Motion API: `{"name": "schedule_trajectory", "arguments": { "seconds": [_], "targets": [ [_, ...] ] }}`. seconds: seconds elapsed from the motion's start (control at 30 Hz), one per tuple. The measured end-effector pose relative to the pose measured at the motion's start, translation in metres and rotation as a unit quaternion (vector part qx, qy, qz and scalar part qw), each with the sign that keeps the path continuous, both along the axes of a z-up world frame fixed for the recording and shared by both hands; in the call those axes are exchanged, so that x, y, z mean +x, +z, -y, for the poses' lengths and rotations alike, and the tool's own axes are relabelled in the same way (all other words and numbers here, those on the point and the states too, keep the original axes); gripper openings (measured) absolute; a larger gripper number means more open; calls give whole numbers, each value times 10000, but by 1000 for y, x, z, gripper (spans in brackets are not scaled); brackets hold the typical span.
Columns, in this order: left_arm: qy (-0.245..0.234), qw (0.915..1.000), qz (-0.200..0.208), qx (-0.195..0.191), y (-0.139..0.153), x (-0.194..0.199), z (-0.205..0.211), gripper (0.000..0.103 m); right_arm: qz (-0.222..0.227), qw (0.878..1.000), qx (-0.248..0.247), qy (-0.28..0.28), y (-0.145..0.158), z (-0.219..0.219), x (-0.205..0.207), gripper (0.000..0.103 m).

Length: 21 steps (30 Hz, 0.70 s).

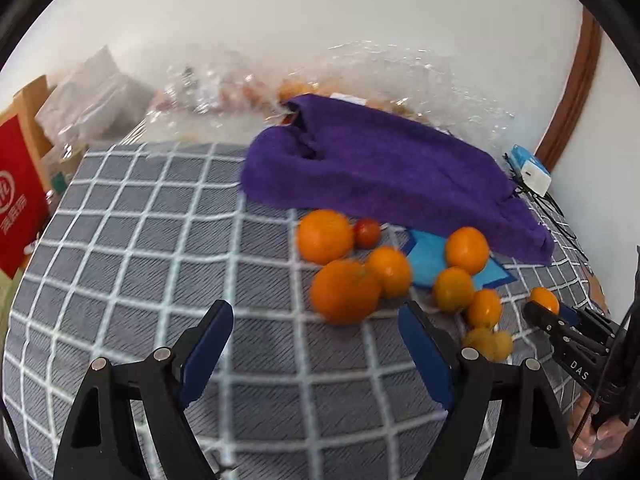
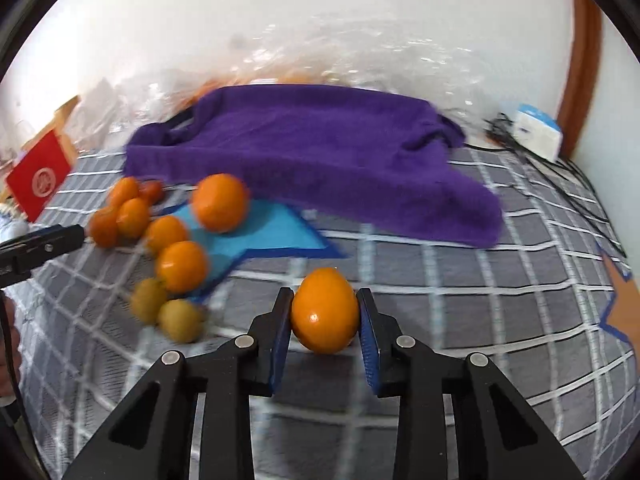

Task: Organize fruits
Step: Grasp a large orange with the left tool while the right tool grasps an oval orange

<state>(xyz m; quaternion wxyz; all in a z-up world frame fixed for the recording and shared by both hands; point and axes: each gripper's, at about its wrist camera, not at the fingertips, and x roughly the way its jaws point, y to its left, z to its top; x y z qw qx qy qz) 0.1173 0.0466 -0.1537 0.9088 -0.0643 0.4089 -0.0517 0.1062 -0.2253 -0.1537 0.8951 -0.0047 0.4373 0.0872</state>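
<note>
Several oranges lie in a loose heap on the grey checked cloth (image 1: 140,240), partly on a blue star-shaped sheet (image 1: 428,258). The biggest orange (image 1: 345,292) sits just ahead of my left gripper (image 1: 314,312), which is open with nothing between its fingers. A small red tomato (image 1: 367,233) and two yellowish fruits (image 1: 490,344) lie among them. My right gripper (image 2: 325,294) is shut on a small orange (image 2: 324,316) that rests on the cloth, apart from the heap (image 2: 168,240). The left wrist view shows the same grip at the right edge, on the small orange (image 1: 544,299).
A purple towel (image 1: 380,168) lies crumpled behind the fruit. Clear plastic bags (image 1: 224,92) line the wall. A red box (image 1: 20,200) stands at the left; a white and blue device (image 1: 530,170) with cables sits at the right. A person's hand (image 1: 596,436) holds the right gripper.
</note>
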Motion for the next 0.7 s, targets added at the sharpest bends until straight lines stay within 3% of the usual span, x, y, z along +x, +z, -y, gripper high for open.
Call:
{"name": "schedule_trajectory", "arguments": {
  "seconds": [0.1,0.17,0.3,0.33,0.47,0.7],
  "targets": [
    [-1,9999,-84,141,-5,9,9,79,-100,9998,174,-33,-6,12,6,32],
    [19,9996,-196,183,-10,14,11,63,-104,9996,251,-2,-6,15,5,32],
    [-14,9995,-259,-173,-13,20,7,48,-112,9994,316,-23,-7,17,5,32],
    [-35,9992,-254,-296,-13,20,6,40,-110,9994,337,-26,-6,18,4,32],
    [-104,9988,-232,-413,-14,17,3,39,-104,9993,353,-38,-7,20,4,32],
    [55,9998,-45,-205,-15,5,-4,39,-118,9984,542,-87,-8,24,4,33]
  ]
}}
